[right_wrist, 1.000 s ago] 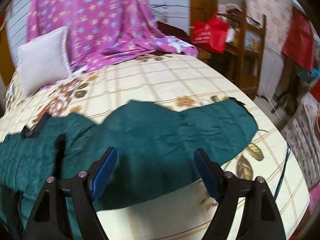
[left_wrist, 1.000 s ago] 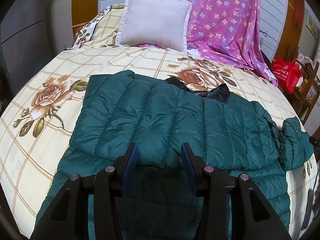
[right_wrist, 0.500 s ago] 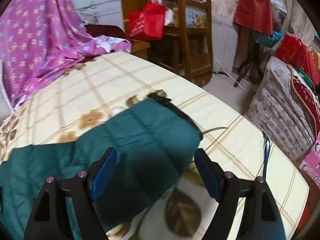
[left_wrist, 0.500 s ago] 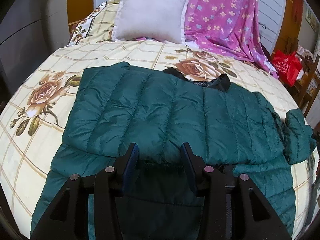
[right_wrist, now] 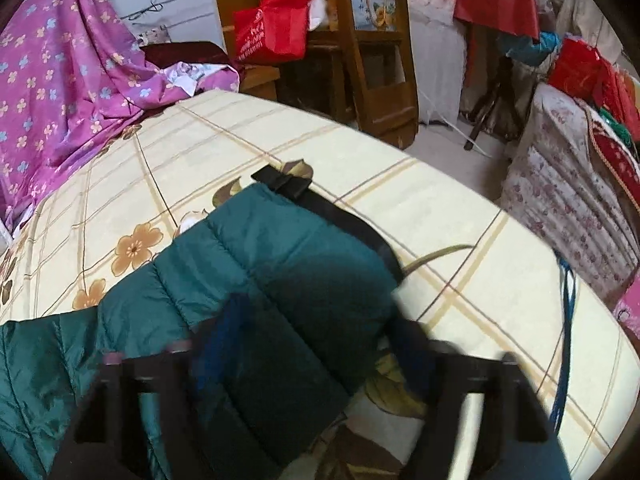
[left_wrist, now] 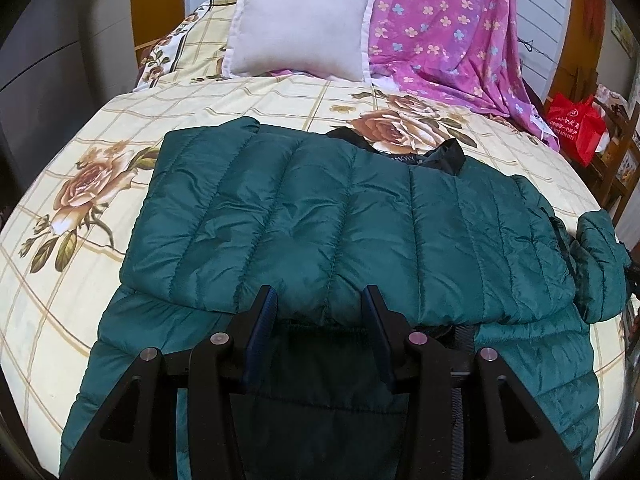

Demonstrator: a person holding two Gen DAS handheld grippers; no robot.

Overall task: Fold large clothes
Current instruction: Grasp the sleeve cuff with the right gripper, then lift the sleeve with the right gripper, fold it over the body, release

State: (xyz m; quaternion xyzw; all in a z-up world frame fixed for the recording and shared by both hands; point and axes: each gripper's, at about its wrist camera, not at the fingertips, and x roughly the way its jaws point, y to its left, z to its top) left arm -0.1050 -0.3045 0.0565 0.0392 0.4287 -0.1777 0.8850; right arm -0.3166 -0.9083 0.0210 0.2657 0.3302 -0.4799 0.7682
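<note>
A dark green quilted jacket (left_wrist: 340,216) lies spread on the bed, one sleeve folded across its body. My left gripper (left_wrist: 320,304) is open, its fingers just above the edge of the folded sleeve near the jacket's middle. In the right wrist view the jacket's other sleeve (right_wrist: 256,280) with a black cuff (right_wrist: 296,188) lies stretched toward the bed's corner. My right gripper (right_wrist: 316,320) is open and blurred, its fingers (right_wrist: 224,332) straddling the sleeve a little short of the cuff.
The bed has a cream floral sheet (left_wrist: 100,152). A white pillow (left_wrist: 300,20) and a pink floral blanket (left_wrist: 448,28) lie at the head. A red bag (right_wrist: 272,28), wooden shelves (right_wrist: 372,60) and a covered couch (right_wrist: 576,208) stand beside the bed.
My right gripper swung right along the outstretched sleeve toward its cuff and moved closer to it. My left gripper stayed over the folded sleeve, barely shifting.
</note>
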